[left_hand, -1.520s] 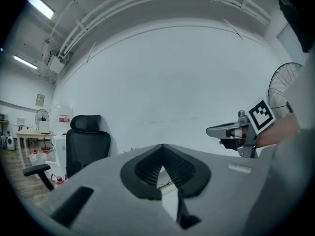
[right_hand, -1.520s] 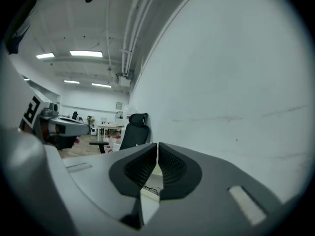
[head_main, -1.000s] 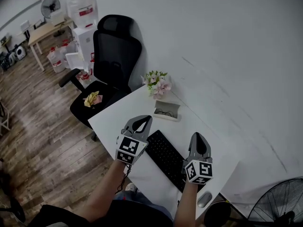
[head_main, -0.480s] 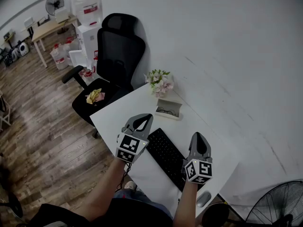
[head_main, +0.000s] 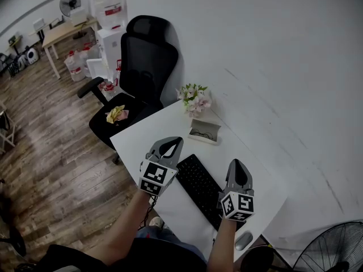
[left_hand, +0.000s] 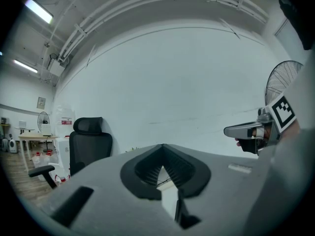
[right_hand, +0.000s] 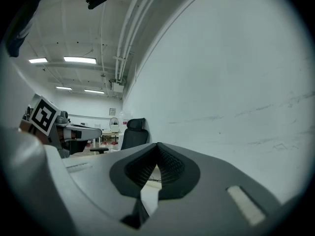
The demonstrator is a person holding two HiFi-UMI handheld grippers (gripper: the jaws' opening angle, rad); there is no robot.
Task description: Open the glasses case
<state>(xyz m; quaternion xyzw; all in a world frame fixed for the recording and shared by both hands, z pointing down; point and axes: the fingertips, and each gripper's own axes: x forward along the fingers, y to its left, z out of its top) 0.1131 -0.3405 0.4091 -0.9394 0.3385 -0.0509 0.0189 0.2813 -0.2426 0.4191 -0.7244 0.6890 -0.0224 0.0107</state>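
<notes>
**Desk:** Where's the case (head_main: 203, 132)?

**Me:** Past the far end of the keyboard (head_main: 198, 187), on the white table (head_main: 129, 142), well clear of both my claws. The flowers (head_main: 194, 99) stand further from the keyboard again, just behind the case.

**Desk:** And the claws?

**Me:** My left claw (head_main: 169, 144) hangs by the keyboard's far left corner, jaws pressed together with nothing between them. My right claw (head_main: 237, 168) is over the keyboard's right side, nearer to me. It is pinched closed too, and empty. Both point level, toward the wall.

**Desk:** So how much is done?

**Me:** Nothing I can claim. Neither claw touches the case. I do seem to see glasses (head_main: 199, 133) lying in it, as if the lid were up already — but it is small in my head view and I can't settle that.

**Desk:** What's left, then?

**Me:** If it's shut, everything — reach past the keyboard, steady the base with one claw and lift the lid with the other. That's my reading from here.
</notes>
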